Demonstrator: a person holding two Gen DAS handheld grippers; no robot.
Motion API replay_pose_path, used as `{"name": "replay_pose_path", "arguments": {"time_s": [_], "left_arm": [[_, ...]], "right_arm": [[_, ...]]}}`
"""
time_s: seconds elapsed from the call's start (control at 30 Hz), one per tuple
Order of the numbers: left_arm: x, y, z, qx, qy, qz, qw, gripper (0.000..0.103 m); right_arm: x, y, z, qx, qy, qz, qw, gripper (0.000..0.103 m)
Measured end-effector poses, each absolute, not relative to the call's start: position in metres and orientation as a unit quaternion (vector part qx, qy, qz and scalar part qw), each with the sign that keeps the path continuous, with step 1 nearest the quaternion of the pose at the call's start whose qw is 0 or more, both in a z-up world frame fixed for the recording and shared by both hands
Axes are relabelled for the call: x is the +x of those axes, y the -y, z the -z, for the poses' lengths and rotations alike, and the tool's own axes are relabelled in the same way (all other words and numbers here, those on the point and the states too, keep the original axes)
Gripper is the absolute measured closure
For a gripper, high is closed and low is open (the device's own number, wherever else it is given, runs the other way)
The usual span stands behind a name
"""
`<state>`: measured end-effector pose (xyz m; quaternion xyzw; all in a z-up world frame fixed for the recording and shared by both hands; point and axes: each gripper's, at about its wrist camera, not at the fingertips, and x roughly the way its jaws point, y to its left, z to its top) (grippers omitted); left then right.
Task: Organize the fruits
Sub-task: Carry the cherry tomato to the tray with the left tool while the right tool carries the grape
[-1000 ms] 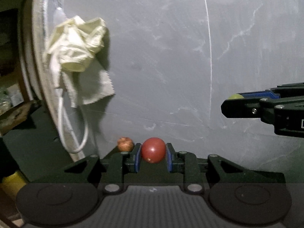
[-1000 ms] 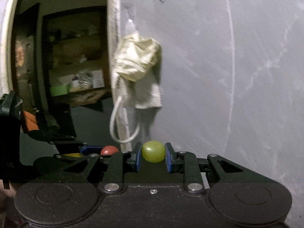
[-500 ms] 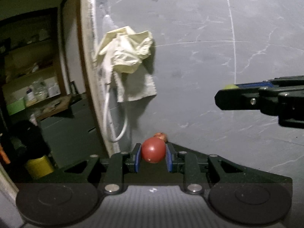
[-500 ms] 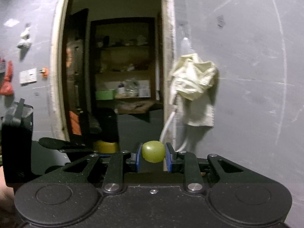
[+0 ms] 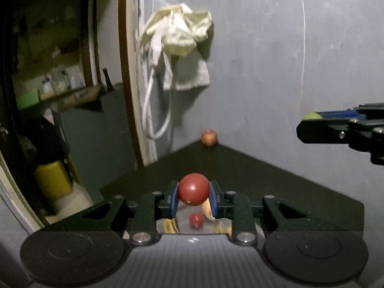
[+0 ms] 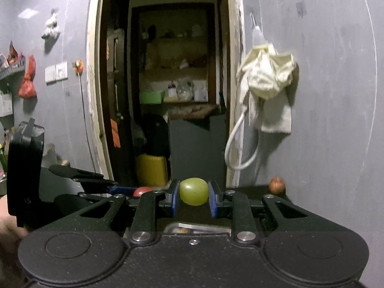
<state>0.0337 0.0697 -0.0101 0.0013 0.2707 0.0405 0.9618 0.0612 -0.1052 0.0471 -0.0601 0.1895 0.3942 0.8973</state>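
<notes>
My left gripper (image 5: 194, 194) is shut on a small round red fruit (image 5: 193, 189), held above a dark tabletop (image 5: 252, 172). My right gripper (image 6: 194, 195) is shut on a round green fruit (image 6: 194, 191); from the left wrist view it enters at the right edge (image 5: 309, 126) with the green fruit (image 5: 311, 115) at its tip. A small brownish-red fruit (image 5: 209, 138) lies in the table's far corner against the wall, also seen as the same fruit (image 6: 276, 185) in the right wrist view. Below the left jaws a shiny tray (image 5: 182, 223) shows a second red fruit (image 5: 196, 220).
A grey wall (image 5: 276, 60) backs the table, with a crumpled cream cloth (image 5: 177, 36) and a white cord loop (image 5: 156, 110) hanging by a door frame (image 6: 234, 72). Through the doorway are shelves and a yellow container (image 6: 151, 170). A person's hand (image 6: 9, 225) holds the left gripper.
Both views have swung left and tilted down: the doorway and the dark tabletop have come into view. The brownish fruit now sits farther ahead. Both grips are unchanged.
</notes>
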Motion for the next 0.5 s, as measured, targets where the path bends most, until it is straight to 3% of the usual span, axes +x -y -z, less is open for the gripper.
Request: {"name": "replay_pose_path", "arguments": {"time_s": [0.27, 0.5], "left_arm": [[0.004, -0.088, 0.08, -0.038, -0.342, 0.013, 0.939, 0.075], [-0.009, -0.08, 0.093, -0.042, -0.361, 0.025, 0.931, 0.075]], "right_arm": [[0.035, 0.092, 0.015, -0.08, -0.294, -0.349, 0.886, 0.076], [0.022, 0.102, 0.026, -0.073, -0.307, -0.34, 0.886, 0.076]]}}
